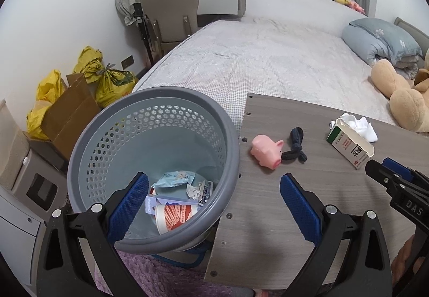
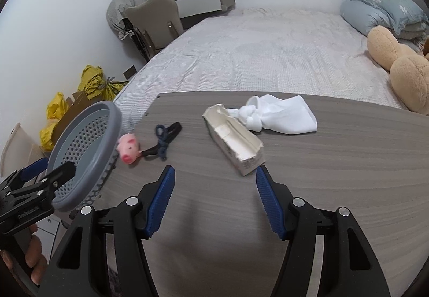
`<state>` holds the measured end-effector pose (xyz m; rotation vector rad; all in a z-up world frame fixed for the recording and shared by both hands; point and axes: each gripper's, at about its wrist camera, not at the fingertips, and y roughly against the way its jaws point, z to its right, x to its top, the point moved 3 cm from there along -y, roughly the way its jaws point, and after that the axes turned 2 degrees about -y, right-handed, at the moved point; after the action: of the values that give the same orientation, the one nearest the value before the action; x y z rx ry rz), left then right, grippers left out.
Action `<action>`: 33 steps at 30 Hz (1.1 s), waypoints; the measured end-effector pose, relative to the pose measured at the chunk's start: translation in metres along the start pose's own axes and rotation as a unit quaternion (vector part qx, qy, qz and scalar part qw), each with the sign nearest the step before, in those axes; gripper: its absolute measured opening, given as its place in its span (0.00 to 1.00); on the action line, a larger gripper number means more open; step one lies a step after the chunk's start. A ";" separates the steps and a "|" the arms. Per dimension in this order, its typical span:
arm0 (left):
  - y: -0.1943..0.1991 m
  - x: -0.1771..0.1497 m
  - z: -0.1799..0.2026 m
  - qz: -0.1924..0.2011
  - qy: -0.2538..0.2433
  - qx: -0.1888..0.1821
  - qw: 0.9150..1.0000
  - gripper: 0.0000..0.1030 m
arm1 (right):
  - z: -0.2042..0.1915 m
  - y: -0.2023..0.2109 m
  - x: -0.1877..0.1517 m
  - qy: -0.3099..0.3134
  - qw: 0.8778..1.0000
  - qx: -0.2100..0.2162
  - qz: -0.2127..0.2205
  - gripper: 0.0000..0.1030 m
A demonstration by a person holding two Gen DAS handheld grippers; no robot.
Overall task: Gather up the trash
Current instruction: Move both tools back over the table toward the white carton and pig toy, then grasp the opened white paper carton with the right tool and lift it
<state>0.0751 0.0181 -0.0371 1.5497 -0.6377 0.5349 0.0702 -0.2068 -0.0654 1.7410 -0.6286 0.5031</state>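
Note:
A grey perforated trash basket (image 1: 150, 98) stands tilted at the table's left edge, holding wrappers and a paper cup (image 1: 174, 216). My left gripper (image 1: 214, 184) is open, its jaws astride the basket's near rim, gripping nothing. An opened torn carton (image 2: 236, 136) lies on the wooden table (image 2: 335, 163); it also shows in the left wrist view (image 1: 348, 144). My right gripper (image 2: 214, 176) is open and empty, just short of the carton's near end. The basket shows at the left of the right wrist view (image 2: 83, 152).
On the table lie a pink toy pig (image 2: 128, 148), a dark knotted hair tie (image 2: 163, 136) and a white knotted cloth (image 2: 278, 116). Behind is a bed (image 2: 268, 50) with plush toys (image 2: 402, 69). Yellow bags (image 1: 107, 77) and a cardboard box (image 1: 72, 114) sit on the floor at left.

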 end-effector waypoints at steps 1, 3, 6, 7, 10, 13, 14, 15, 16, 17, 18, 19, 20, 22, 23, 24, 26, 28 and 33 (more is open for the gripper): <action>-0.001 0.000 0.001 -0.001 -0.001 0.000 1.000 0.94 | 0.003 -0.003 0.002 -0.001 1.000 -0.002 -0.002 0.59; -0.004 0.000 0.004 -0.005 -0.002 0.002 1.000 0.94 | 0.008 -0.010 0.004 0.000 1.000 -0.003 -0.008 0.59; -0.007 0.000 0.005 -0.010 -0.003 0.004 1.000 0.94 | 0.013 -0.022 0.009 0.002 1.000 -0.001 -0.017 0.59; -0.008 0.001 0.006 -0.011 -0.003 0.004 1.000 0.94 | 0.014 -0.027 0.011 0.003 1.000 -0.001 -0.020 0.59; -0.010 0.003 0.007 -0.011 -0.004 0.006 1.000 0.94 | 0.015 -0.037 0.016 0.006 1.000 -0.002 -0.026 0.59; -0.012 0.004 0.008 -0.014 -0.005 0.004 1.000 0.94 | 0.015 -0.045 0.021 0.012 0.999 -0.006 -0.029 0.58; -0.013 0.004 0.009 -0.014 -0.005 0.004 1.000 0.94 | 0.015 -0.047 0.022 0.013 0.999 -0.007 -0.030 0.58; -0.014 0.004 0.009 -0.015 -0.006 0.004 1.000 0.94 | 0.015 -0.049 0.023 0.015 0.999 -0.008 -0.031 0.57; -0.015 0.004 0.009 -0.016 -0.006 0.003 1.000 0.94 | 0.014 -0.052 0.024 0.017 0.999 -0.010 -0.033 0.55; -0.016 0.004 0.010 -0.017 -0.006 0.002 1.000 0.94 | 0.013 -0.054 0.025 0.020 0.999 -0.012 -0.036 0.53; -0.017 0.005 0.010 -0.017 -0.007 0.002 1.000 0.94 | 0.012 -0.056 0.026 0.021 0.999 -0.013 -0.038 0.51; -0.017 0.005 0.010 -0.017 -0.007 0.001 1.000 0.94 | 0.011 -0.058 0.026 0.023 0.999 -0.013 -0.041 0.48; -0.018 0.006 0.011 -0.017 -0.008 0.000 1.000 0.94 | 0.010 -0.060 0.027 0.025 0.999 -0.013 -0.043 0.46; -0.018 0.006 0.011 -0.017 -0.009 -0.002 1.000 0.94 | 0.008 -0.062 0.027 0.028 0.999 -0.014 -0.044 0.39; -0.018 0.007 0.012 -0.016 -0.009 -0.004 1.000 0.94 | 0.007 -0.063 0.027 0.031 0.998 -0.014 -0.044 0.37; -0.019 0.008 0.013 -0.015 -0.010 -0.005 1.000 0.94 | 0.006 -0.063 0.027 0.032 0.998 -0.013 -0.043 0.36; -0.019 0.008 0.016 -0.014 -0.012 -0.007 1.000 0.94 | 0.004 -0.058 0.025 0.034 0.999 -0.009 -0.034 0.34; -0.020 0.009 0.019 -0.013 -0.014 -0.012 1.000 0.94 | 0.004 -0.054 0.024 0.034 0.999 -0.005 -0.028 0.33; -0.022 0.013 0.029 -0.013 -0.019 -0.030 0.999 0.94 | 0.013 -0.034 0.017 0.013 1.000 0.002 -0.017 0.31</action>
<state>0.0987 -0.0111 -0.0472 1.5138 -0.6562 0.4634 0.1051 -0.2157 -0.0828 1.7440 -0.5793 0.5040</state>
